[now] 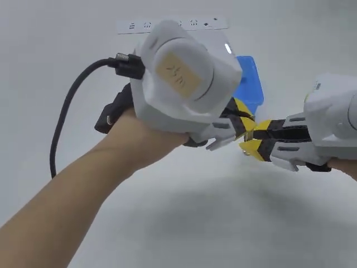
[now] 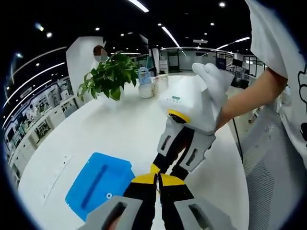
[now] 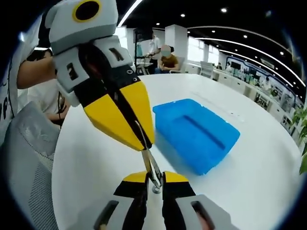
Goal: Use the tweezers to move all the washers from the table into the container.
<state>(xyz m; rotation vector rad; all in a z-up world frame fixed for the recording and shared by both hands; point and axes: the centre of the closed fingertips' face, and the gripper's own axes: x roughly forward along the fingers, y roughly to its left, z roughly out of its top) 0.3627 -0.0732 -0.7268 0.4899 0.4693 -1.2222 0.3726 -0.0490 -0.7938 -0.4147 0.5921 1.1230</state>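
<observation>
I'm pinching the tweezers [image 3: 148, 161] in my left gripper [image 3: 145, 143], jaws closed on them, while my right gripper [image 3: 154, 179] is clamping their lower end, near the blue container [image 3: 196, 132] on the white table [image 3: 91, 158].

No legible text anywhere.

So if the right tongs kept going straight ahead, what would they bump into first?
The tweezers, right at their tips, then the left gripper holding them. The blue container sits off to one side.
</observation>
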